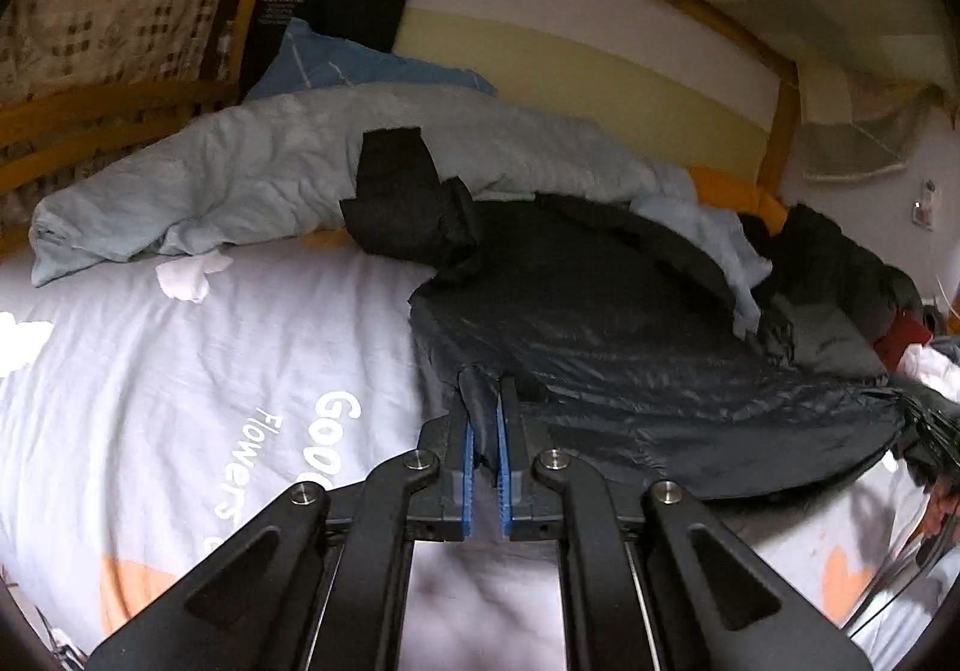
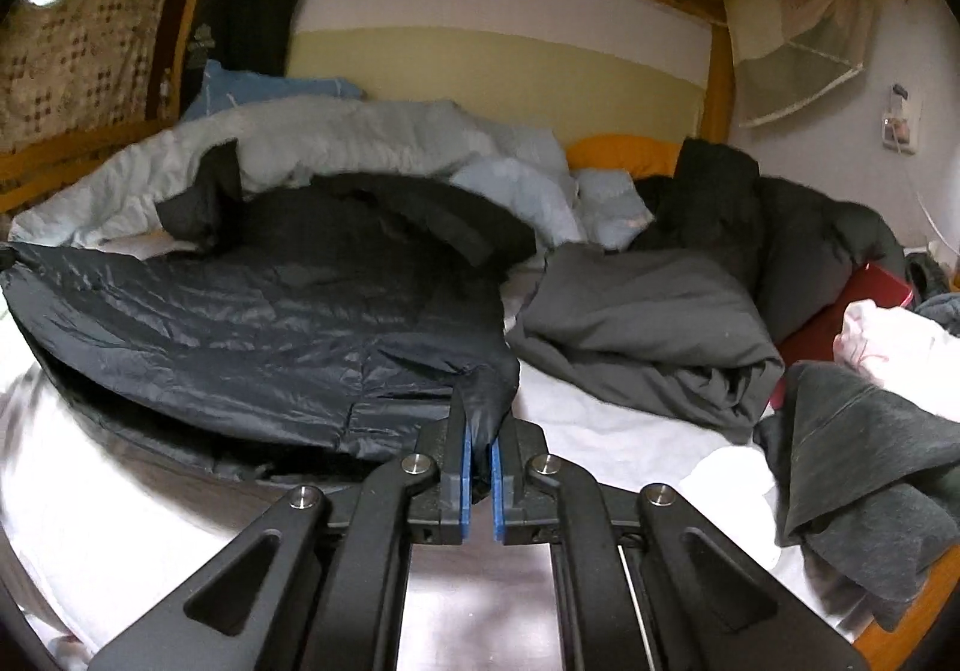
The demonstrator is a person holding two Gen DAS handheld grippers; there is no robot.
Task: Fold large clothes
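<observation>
A large dark, shiny padded jacket [image 1: 600, 347] lies spread over the pale bed sheet [image 1: 180, 371], one black sleeve [image 1: 402, 197] thrown up toward the back. My left gripper [image 1: 485, 401] is shut on a fold of the jacket's near left edge, the fabric pinched between its blue pads. In the right wrist view the same jacket [image 2: 270, 323] fills the left half. My right gripper [image 2: 478, 419] is shut on the jacket's near right corner, which hangs bunched between the pads. That edge stands lifted off the sheet, with a dark layer showing beneath it.
A rumpled light blue quilt [image 1: 252, 173] runs along the back by the wooden bed frame [image 1: 780, 131]. A dark grey folded garment [image 2: 648, 323], a grey cloth [image 2: 858, 467], a red item [image 2: 840, 311] and white cloth [image 2: 894, 341] crowd the right side.
</observation>
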